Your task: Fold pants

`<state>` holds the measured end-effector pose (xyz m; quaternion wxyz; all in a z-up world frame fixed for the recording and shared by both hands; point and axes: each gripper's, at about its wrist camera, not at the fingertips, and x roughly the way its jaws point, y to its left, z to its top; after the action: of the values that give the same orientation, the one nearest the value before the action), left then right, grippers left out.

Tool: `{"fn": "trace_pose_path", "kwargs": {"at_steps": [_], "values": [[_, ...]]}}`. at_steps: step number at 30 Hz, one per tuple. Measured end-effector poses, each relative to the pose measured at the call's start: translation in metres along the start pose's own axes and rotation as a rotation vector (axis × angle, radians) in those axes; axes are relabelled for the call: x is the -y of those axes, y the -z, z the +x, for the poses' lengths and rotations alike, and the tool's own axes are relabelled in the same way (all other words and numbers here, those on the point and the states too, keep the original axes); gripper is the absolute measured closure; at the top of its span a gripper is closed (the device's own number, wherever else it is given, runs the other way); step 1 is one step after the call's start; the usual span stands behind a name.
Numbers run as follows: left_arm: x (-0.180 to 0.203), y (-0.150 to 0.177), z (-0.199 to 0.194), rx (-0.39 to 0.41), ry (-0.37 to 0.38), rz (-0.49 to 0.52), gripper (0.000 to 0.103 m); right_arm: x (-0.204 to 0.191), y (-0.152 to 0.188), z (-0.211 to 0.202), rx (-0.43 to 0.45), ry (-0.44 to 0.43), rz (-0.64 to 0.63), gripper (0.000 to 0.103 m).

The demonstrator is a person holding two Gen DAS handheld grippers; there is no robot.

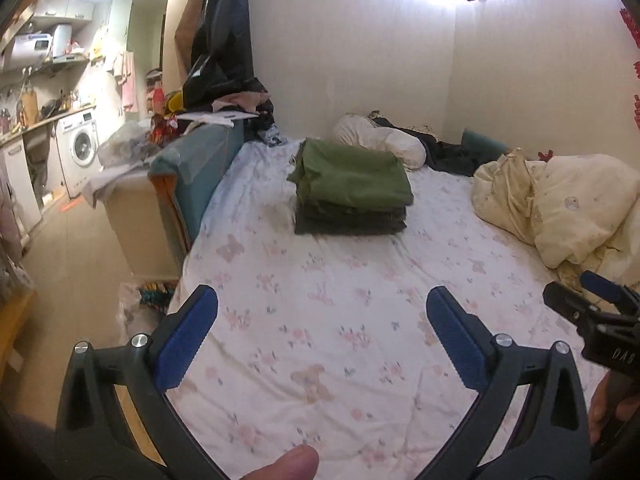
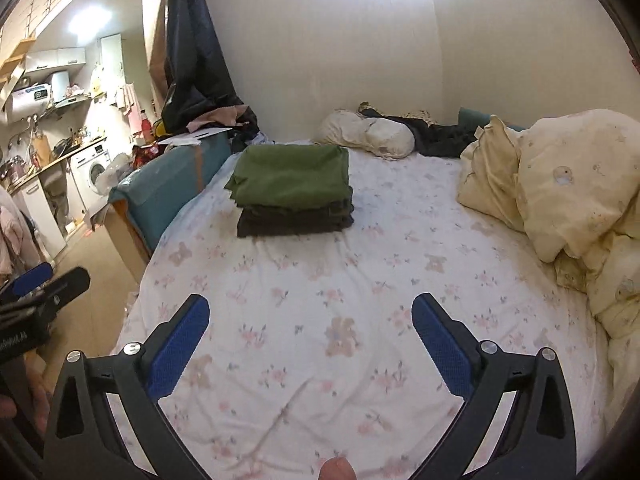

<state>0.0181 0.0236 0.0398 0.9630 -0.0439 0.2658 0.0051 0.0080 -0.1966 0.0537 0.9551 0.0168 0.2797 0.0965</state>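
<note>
A stack of folded pants [image 1: 352, 188] [image 2: 294, 192], green ones on top of darker ones, lies on the far left part of the bed. My left gripper [image 1: 322, 312] hovers over the near part of the floral sheet [image 1: 320, 344], jaws wide open with nothing between them. My right gripper [image 2: 310, 316] is likewise open and empty over the sheet [image 2: 320, 300], well short of the stack. The right gripper's tip [image 1: 592, 300] shows at the right edge of the left wrist view, and the left gripper's tip [image 2: 44, 284] at the left edge of the right wrist view.
A cream duvet [image 2: 568, 192] is heaped on the bed's right side. Pillows [image 2: 372, 132] and dark clothing [image 2: 440, 132] lie against the far wall. A teal headboard [image 1: 192, 172] with clutter on it stands left, with the kitchen and a washing machine [image 1: 82, 148] beyond.
</note>
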Motion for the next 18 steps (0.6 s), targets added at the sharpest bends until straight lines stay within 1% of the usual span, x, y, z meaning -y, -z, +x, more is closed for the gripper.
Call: {"fn": "trace_pose_path", "kwargs": {"at_steps": [2, 4, 5, 8, 10, 12, 15, 18], "values": [[0.001, 0.013, -0.003, -0.006, 0.012, 0.015, 0.0, -0.005, 0.013, -0.008, 0.02, 0.015, -0.017, 0.0], [0.001, 0.024, -0.007, -0.002, 0.03, 0.008, 0.0, -0.011, 0.026, -0.013, 0.026, 0.025, -0.024, 0.0], [0.003, 0.029, -0.008, 0.005, 0.029, 0.013, 0.0, -0.012, 0.032, -0.014, 0.026, 0.018, -0.013, 0.0], [0.007, 0.039, -0.007, -0.012, 0.02, 0.031, 0.0, -0.014, 0.045, -0.015, 0.012, -0.009, 0.026, 0.0], [0.007, 0.043, -0.004, -0.021, 0.025, 0.023, 0.0, -0.015, 0.052, -0.017, 0.03, -0.015, 0.028, 0.0], [0.008, 0.045, 0.0, -0.022, 0.018, 0.024, 0.0, -0.02, 0.056, -0.016, 0.04, 0.005, -0.003, 0.0], [0.01, 0.048, 0.005, -0.019, -0.005, 0.034, 0.0, -0.023, 0.057, -0.014, 0.054, -0.011, -0.006, 0.0], [0.013, 0.051, 0.011, -0.034, 0.006, 0.04, 0.0, -0.023, 0.061, -0.007, 0.042, 0.005, -0.009, 0.0]]}}
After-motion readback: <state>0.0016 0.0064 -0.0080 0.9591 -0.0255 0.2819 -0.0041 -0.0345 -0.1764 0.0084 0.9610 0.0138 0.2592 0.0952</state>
